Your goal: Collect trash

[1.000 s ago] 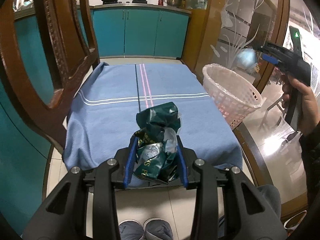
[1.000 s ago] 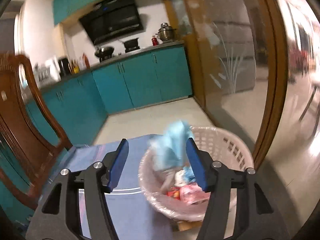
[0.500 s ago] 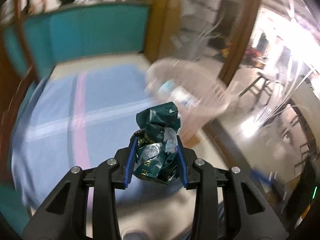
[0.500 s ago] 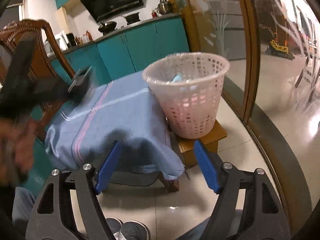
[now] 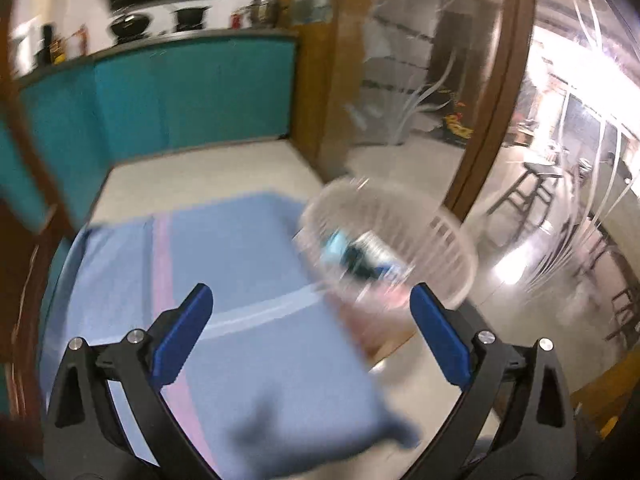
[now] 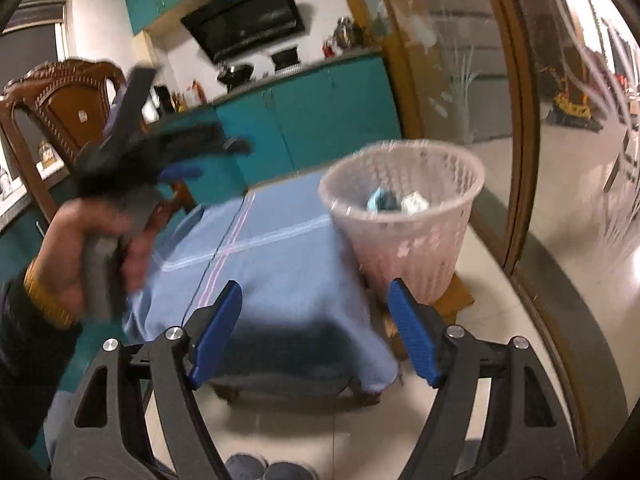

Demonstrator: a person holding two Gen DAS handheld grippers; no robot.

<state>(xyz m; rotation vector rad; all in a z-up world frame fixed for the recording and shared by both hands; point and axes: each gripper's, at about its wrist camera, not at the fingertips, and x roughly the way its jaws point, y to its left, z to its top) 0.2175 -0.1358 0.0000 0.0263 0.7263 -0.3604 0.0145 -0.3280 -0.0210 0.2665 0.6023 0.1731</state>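
Left gripper (image 5: 310,338) wide open and empty beside the pink mesh wastebasket (image 6: 404,220); right gripper (image 6: 314,330) open too.
Trash sits inside the wastebasket; a careless swing could tip it off its wooden block (image 6: 456,300).

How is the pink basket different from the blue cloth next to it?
The basket is pale pink with a wall full of holes; the cloth is solid blue with thin pink and white stripes. The basket stands upright like a cup; the cloth lies flat and drapes over its table's edges. The basket holds crumpled trash; nothing shows lying on the cloth. The basket sits lower, on a small wooden stand. Both are beside each other on the kitchen floor area.
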